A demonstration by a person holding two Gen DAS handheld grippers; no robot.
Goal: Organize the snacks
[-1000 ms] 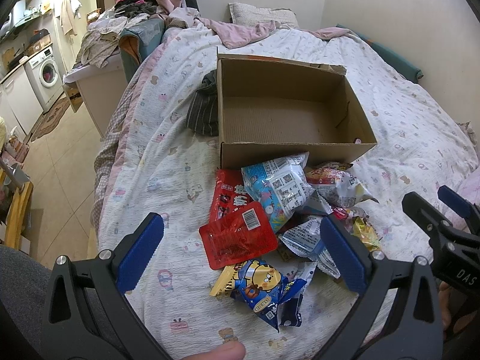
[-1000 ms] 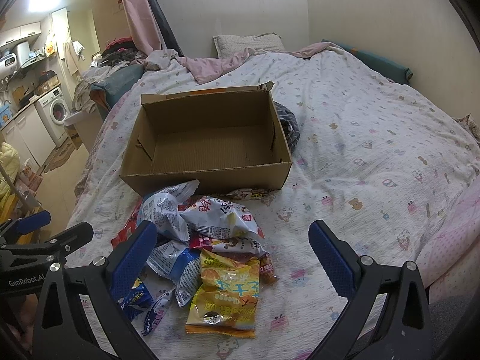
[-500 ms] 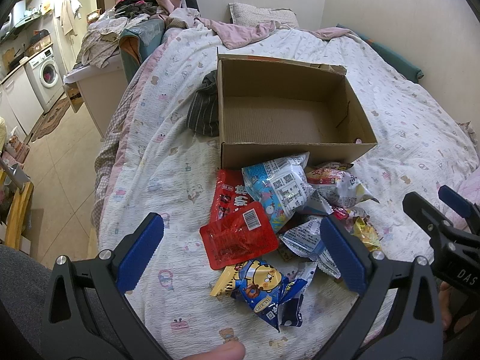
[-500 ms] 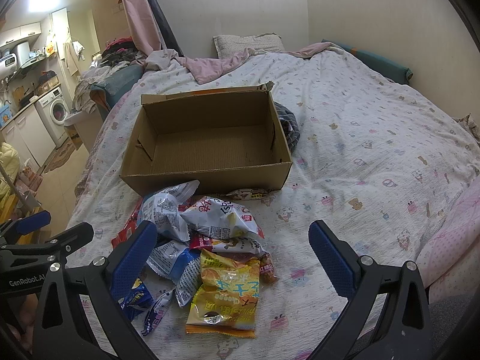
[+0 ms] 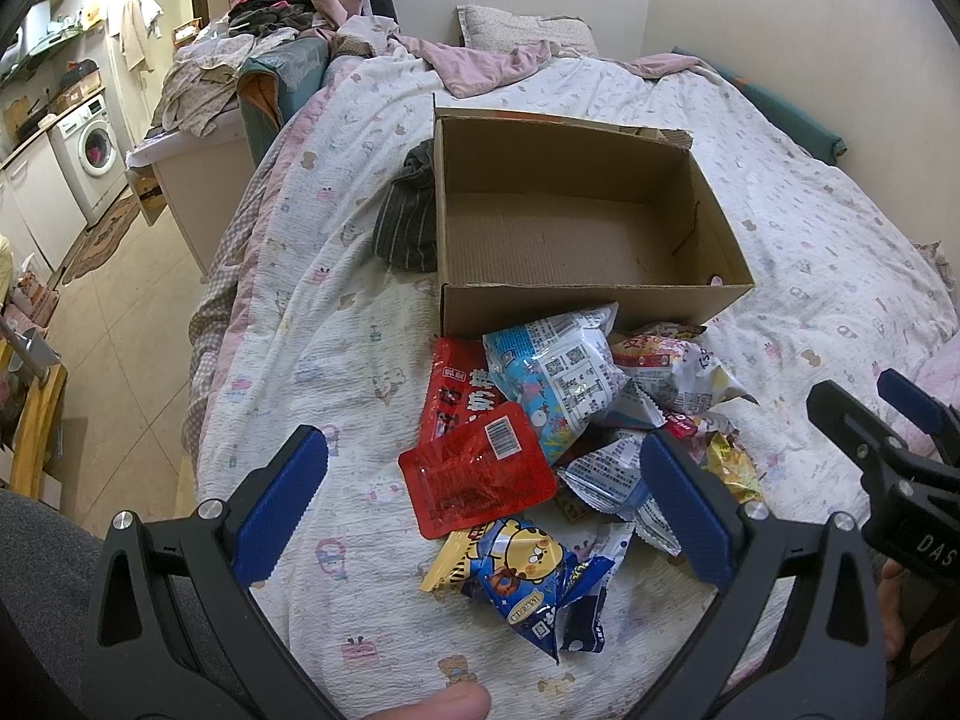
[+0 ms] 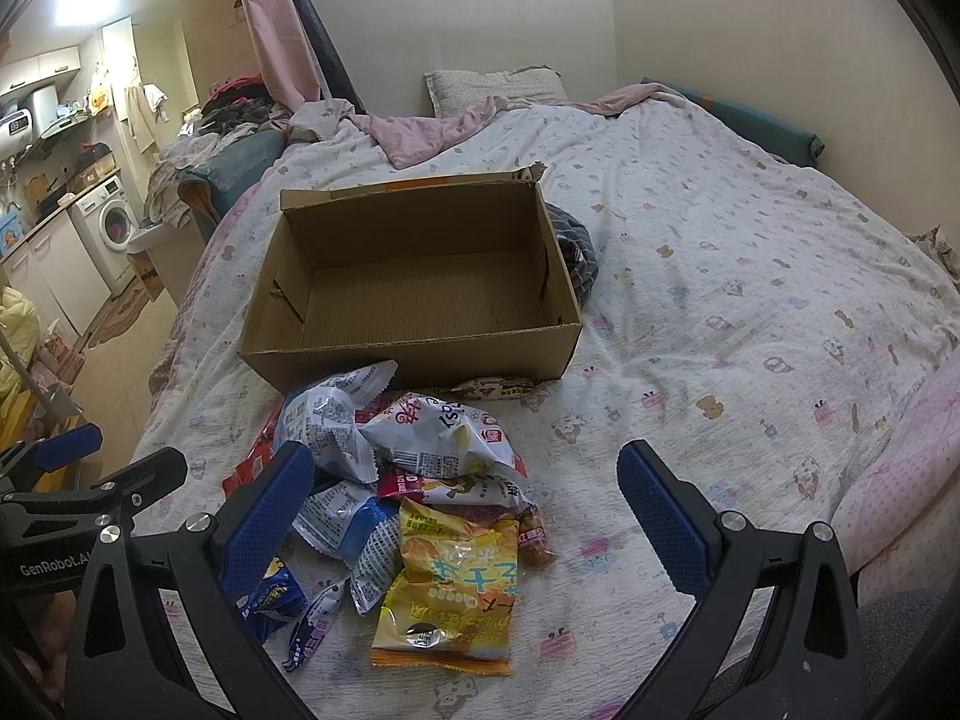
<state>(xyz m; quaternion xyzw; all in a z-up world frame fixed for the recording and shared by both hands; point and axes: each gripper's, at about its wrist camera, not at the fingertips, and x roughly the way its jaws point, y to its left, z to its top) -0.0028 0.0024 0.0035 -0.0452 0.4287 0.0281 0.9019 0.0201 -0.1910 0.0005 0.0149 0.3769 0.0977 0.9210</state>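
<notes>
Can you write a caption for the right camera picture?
Open right gripper hovers over snacks by an empty box.

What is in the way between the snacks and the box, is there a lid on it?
Nothing visible blocks the way. The cardboard box is open on top with no lid, and the snack pile lies right in front of its near wall. Both tongs are open and hold nothing.

Soft, even indoor light. Ceiling lamp (image 6: 75,12) glares upper left. Snack wrappers (image 5: 558,372) glint. Heavy fisheye bending, dark vignette at corners. Sharp focus.
</notes>
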